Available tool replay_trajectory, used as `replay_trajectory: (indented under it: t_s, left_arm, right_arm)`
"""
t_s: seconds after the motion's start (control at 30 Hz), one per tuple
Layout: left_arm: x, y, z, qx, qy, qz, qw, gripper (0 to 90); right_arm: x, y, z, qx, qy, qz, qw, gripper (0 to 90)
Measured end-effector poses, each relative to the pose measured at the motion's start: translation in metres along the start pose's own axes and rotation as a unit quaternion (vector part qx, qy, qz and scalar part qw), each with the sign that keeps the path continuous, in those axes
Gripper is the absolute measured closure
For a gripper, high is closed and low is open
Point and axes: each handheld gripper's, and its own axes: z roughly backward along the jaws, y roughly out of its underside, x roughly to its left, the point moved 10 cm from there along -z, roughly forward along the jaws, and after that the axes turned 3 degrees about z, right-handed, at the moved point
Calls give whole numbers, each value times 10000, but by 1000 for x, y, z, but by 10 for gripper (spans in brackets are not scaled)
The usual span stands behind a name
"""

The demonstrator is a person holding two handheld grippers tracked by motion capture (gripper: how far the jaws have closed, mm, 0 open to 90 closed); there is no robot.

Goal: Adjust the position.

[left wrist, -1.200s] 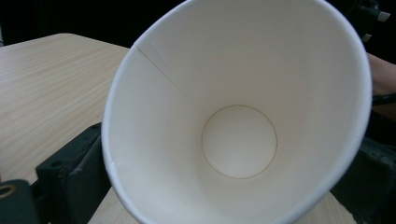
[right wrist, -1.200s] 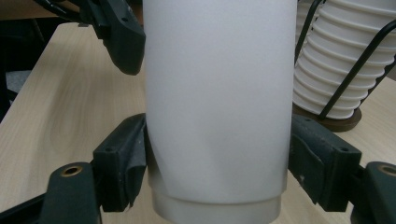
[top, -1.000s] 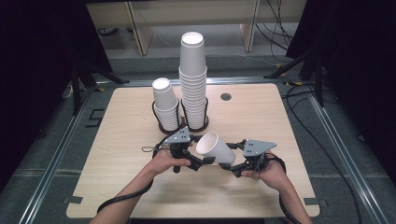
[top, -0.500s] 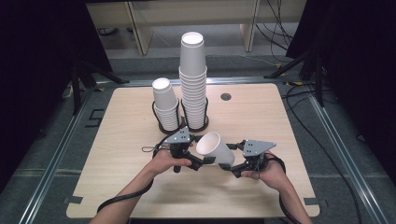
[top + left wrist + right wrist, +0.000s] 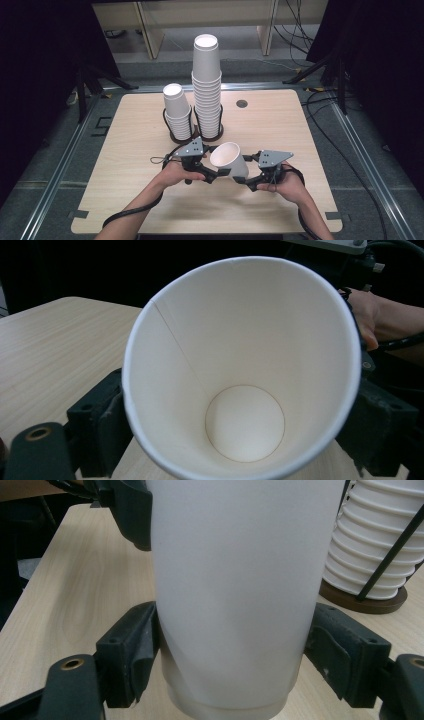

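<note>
**One white paper cup, two grippers on it above the desk**

A smooth white paper cup (image 5: pixel 230 159) hangs between the two grippers, over the near middle of the pale wood-grain desk (image 5: pixel 125 150), tipped so its round mouth faces up and toward the left gripper. The left gripper (image 5: pixel 212 175) has just been closing its jaws, and the cup sits between them: in the left gripper view the matt black pads lie against both sides of the cup's wall near the rolled rim, the tapered inside and flat round bottom (image 5: pixel 245 422) in plain sight with a thin seam running down the wall. The right gripper (image 5: pixel 245 179) pinches the cup lower down, close to its base; in its own view the blocky black jaws press on either flank of the cup's plain wall (image 5: pixel 235 595). Behind, two ribbed stacks of white paper cups stand upright in black wire holders on round dark bases, a short stack (image 5: pixel 177 112) and just beside it a tall stack (image 5: pixel 206 85).
</note>
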Motion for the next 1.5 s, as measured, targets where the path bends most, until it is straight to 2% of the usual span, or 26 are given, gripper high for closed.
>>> replay_trajectory:
  t_s: [0.03, 0.1, 0.17, 0.2, 0.23, 0.27, 0.3, 0.43, 0.5, 0.57, 0.7, 0.77, 0.83, 0.9, 0.97, 1.0, 1.3, 1.37, 1.4, 1.47, 1.5]
  left_arm:
    - [-1, -1, 0, -20, 5, 2, 10000, 145]
    - [-1, -2, -1, -11, 14, -111, 9999, 152]
    - [-2, -2, -1, -3, 6, -124, 9999, 155]
    - [-3, -3, -1, -50, 19, -74, 10000, 162]
    - [-3, -2, -1, -16, -8, -113, 9999, 184]
    - [-2, -1, -1, 12, -10, -148, 9999, 186]
    - [-3, -2, -3, -105, 53, -65, 9999, 185]
    - [-3, -1, -2, -38, -14, -102, 9999, 189]
    - [-4, -2, -3, -118, 32, -102, 9999, 193]
    - [-4, -1, -1, -20, -17, -167, 9999, 196]
    - [-3, -1, -1, -10, -77, -284, 9996, 198]
    - [-2, -2, -1, -15, -94, -300, 9995, 199]
    - [-3, -3, -2, -87, -66, -342, 9994, 200]
    - [-1, -2, 0, 3, -188, -427, 9989, 201]
    - [-2, -4, 0, -38, -170, -491, 9986, 202]
    - [-1, -3, 2, 54, -229, -538, 9983, 202]
    - [3, -4, 8, 131, -480, -697, 9963, 202]
    - [4, -4, 9, 139, -520, -739, 9958, 202]
    - [5, -4, 9, 157, -528, -756, 9956, 202]
    - [5, -5, 10, 115, -567, -777, 9953, 202]
    - [6, -4, 11, 200, -608, -803, 9947, 202]
  right_arm:
    - [2, 1, 0, 26, -6, -173, 9998, 241]
    - [3, 1, -1, 69, -43, -161, 9998, 238]
    - [2, 0, -2, 47, -1, -56, 10000, 236]
    - [3, 0, -3, 48, -22, -108, 9999, 237]
    - [2, 0, -2, 57, -3, -51, 10000, 246]
    - [2, 0, -2, 55, -22, -75, 10000, 246]
    - [3, 0, -2, 77, -34, -105, 9999, 246]
    - [4, 0, -3, 50, -49, -161, 9998, 246]
    - [4, 0, -4, 28, -60, -141, 9999, 245]
    - [5, 0, -4, 50, -75, -174, 9998, 239]
    - [4, -1, -3, 39, -27, -207, 9998, 204]
    - [3, 0, -1, 65, -18, -151, 9999, 190]
    - [3, 1, 0, 83, 4, -229, 9997, 173]
    - [3, 3, 1, 141, 50, -292, 9995, 170]
    - [2, 4, 3, 156, 92, -289, 9994, 166]
    - [2, 4, 4, 119, 129, -304, 9994, 164]
    - [0, 6, 12, 134, 247, -346, 9990, 161]
    - [-1, 7, 14, 135, 353, -375, 9986, 161]
    - [-3, 6, 15, 89, 402, -309, 9987, 161]
    - [-4, 7, 17, 96, 484, -377, 9981, 161]
    - [-4, 7, 17, 83, 488, -411, 9979, 159]
